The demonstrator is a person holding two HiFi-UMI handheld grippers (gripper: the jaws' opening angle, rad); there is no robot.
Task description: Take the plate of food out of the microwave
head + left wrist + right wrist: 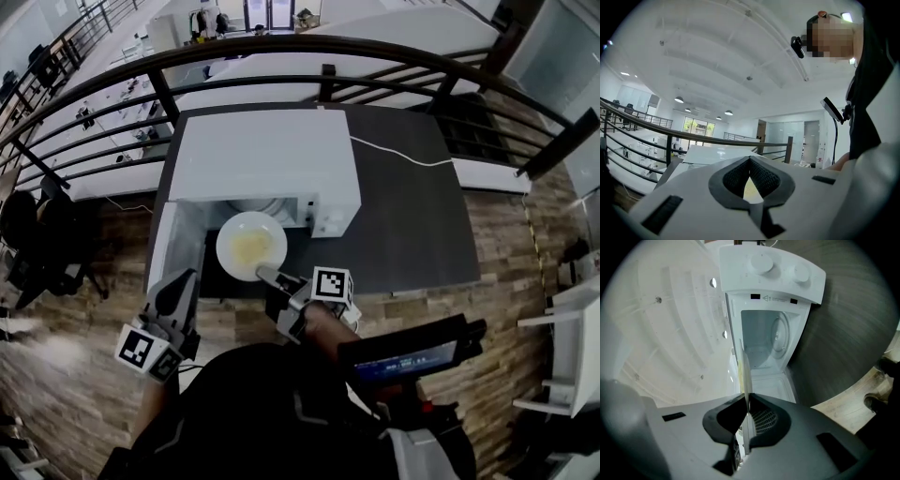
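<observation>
The white microwave [272, 155] sits on the dark desk [412, 216] with its door [173, 246] swung open to the left. The plate [251, 246] is held level just in front of the opening, between the open door and the control panel, and a pale yellow heap of food [248, 249] lies at its centre.

The right tool [265, 273] reaches in from the near side and is clamped on the plate's near rim. In the right gripper view the tool [746, 401] is rolled on its side, so the plate [746, 371] shows edge-on as a thin pale line running straight between the two dark pads, which press on it from either side. Beyond it the microwave [768, 273] stands open, with only the glass turntable [780, 333] showing in its cavity.

The left tool [180, 281] hangs low at the person's left, beside the open door and well apart from the plate. In the left gripper view it [750, 159] points up and outward (ceiling lights and a dark railing [670, 136] fill the background), its jaws together at the tips with nothing between them.

A white power cord [403, 155] trails from the microwave across the desk to the right. The floor [506, 272] around the desk is wood plank.
</observation>
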